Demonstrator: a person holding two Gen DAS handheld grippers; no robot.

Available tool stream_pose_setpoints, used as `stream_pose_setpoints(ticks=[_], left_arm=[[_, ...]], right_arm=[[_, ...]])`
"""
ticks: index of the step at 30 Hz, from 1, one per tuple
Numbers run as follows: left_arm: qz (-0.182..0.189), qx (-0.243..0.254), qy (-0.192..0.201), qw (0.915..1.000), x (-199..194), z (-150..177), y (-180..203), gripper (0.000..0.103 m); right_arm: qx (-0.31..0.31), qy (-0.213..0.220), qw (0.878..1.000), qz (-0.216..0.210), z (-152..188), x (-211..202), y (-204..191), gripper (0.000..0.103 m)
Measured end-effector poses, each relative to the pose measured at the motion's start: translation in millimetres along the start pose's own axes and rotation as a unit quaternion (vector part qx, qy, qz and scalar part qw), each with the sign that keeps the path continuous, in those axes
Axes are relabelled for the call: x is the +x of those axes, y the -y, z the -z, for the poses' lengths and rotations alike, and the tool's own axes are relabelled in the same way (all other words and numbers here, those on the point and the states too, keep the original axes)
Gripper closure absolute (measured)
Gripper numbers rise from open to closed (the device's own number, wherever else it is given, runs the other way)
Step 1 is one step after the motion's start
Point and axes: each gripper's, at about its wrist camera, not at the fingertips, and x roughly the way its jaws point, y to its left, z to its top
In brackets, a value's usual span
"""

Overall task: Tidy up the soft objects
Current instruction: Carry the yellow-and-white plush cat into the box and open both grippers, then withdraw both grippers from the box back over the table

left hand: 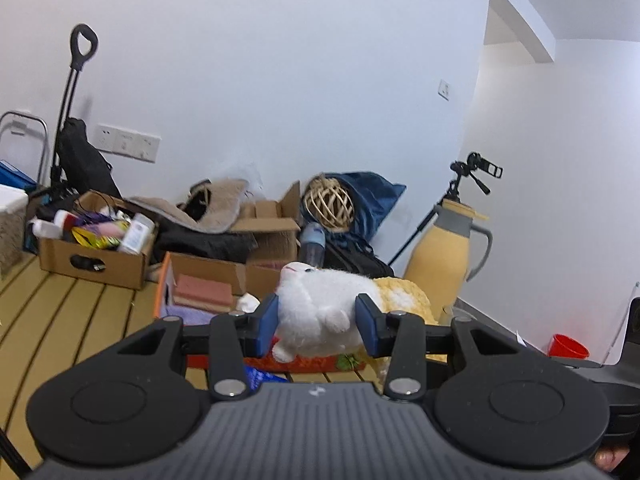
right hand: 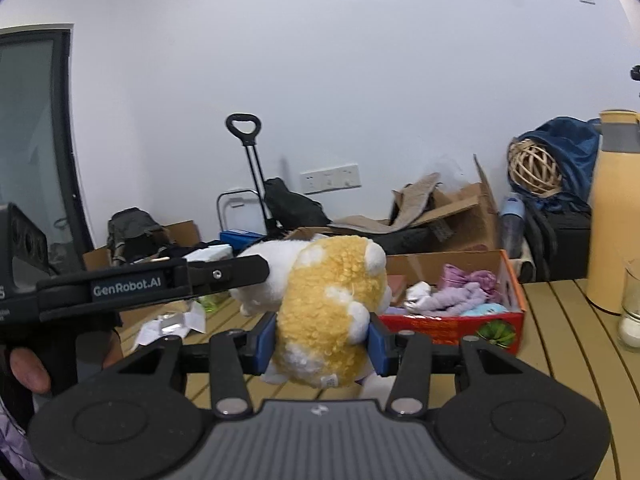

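Gripping the same plush toy (left hand: 320,312) from two sides, both claws hold it up above the slatted wooden table (left hand: 60,320). On the left, the left gripper (left hand: 316,320) is clenched on the toy's white end, its blue pads (left hand: 268,320) pressed into the fur; in the right wrist view that gripper (right hand: 256,266) reaches in from the left edge with a finger sunk against the white fur. In the middle, the right gripper (right hand: 322,340) is clamped on the toy's curly yellow body (right hand: 328,320), blue pads (right hand: 378,344) tight on both flanks. The toy hangs clear of the tabletop, just in front of the red cardboard box (right hand: 452,326). That box stands on the table and holds lilac and pale blue soft items (right hand: 464,292), though blur makes it hard to tell what they are. Further right stands a yellow thermos jug (right hand: 612,208), and at the edge a glass (right hand: 632,308) with something white at its bottom. Cardboard boxes (left hand: 92,256) and bags crowd the wall behind.
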Motion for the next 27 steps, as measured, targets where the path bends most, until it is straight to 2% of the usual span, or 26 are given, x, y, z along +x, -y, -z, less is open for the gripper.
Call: stream_pose_setpoints(ticks=[6, 9, 13, 16, 21, 25, 27], left_arm=[[-0.012, 0.004, 0.003, 0.9999, 25, -37, -19, 0.061], [-0.017, -0.01, -0.018, 0.9996, 65, -50, -39, 0.062], [-0.024, -0.046, -0.056, 0.9971, 128, -53, -73, 0.062], [-0.04, -0.054, -0.09, 0.9937, 178, -49, -96, 0.062], [-0.08, -0.02, -0.142, 0.9864, 247, -28, -121, 0.062], [-0.111, 0.002, -0.19, 0.9755, 280, -7, -135, 0.063], [-0.109, 0.002, -0.19, 0.9757, 281, -2, -140, 0.062]], right_arm=[[-0.013, -0.017, 1.0, -0.014, -46, 43, 8, 0.057], [-0.013, -0.045, 0.999, -0.014, -67, 81, 22, 0.057], [0.006, -0.09, 0.996, -0.009, -79, 147, 54, 0.057], [0.031, -0.122, 0.992, -0.006, -75, 197, 79, 0.057], [0.063, -0.167, 0.984, 0.0, -52, 267, 112, 0.057], [0.085, -0.209, 0.974, 0.006, -24, 308, 132, 0.057], [0.094, -0.224, 0.97, -0.001, -15, 318, 137, 0.057]])
